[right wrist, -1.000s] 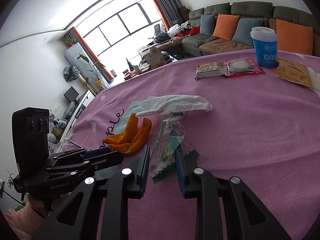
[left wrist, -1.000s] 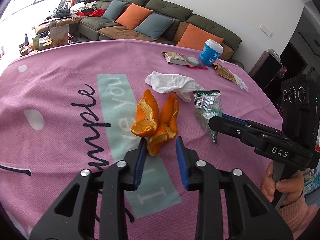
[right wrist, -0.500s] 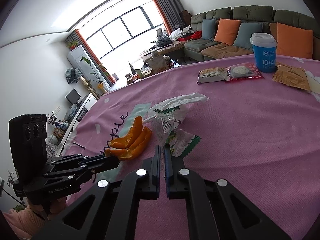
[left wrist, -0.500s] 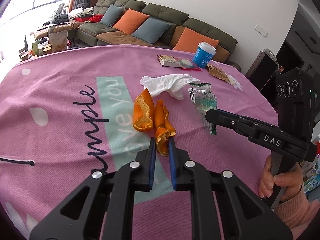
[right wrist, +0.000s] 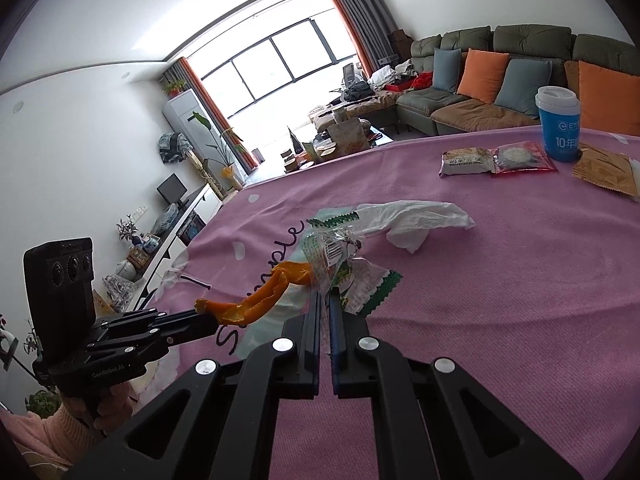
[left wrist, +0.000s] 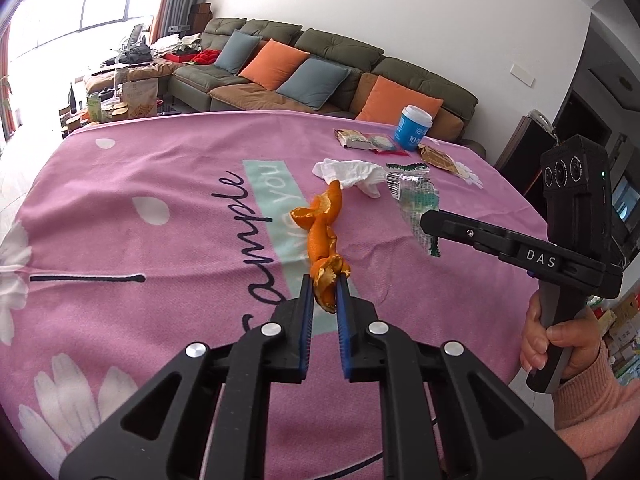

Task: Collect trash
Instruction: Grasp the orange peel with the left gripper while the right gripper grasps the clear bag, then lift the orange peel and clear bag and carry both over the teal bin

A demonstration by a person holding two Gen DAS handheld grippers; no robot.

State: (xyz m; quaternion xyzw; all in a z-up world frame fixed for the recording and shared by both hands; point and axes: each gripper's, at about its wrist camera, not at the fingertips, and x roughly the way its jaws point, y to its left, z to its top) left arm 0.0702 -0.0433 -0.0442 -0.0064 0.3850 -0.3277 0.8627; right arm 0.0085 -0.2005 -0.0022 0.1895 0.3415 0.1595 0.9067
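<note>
Orange peel [left wrist: 325,240] sits pinched between the blue pads of the left gripper [left wrist: 323,286], jaws narrowed onto its near end, the rest of the strip stretching forward above the pink cloth [left wrist: 160,184]. To its right the right gripper [right wrist: 325,300] is clamped nearly flat on a clear, green-edged snack wrapper [right wrist: 340,256], which stands up crumpled from the fingertips — in the left view it hangs from the tip of that tool. Just beyond both lies a white crumpled tissue [left wrist: 348,170] on the cloth. Farther back, near the far edge, rest two flat snack packets [right wrist: 496,160], a blue cup with a white lid [right wrist: 558,124] and a brown wrapper [right wrist: 604,170]. Behind stands a sofa [left wrist: 320,64] with orange and grey cushions.
</note>
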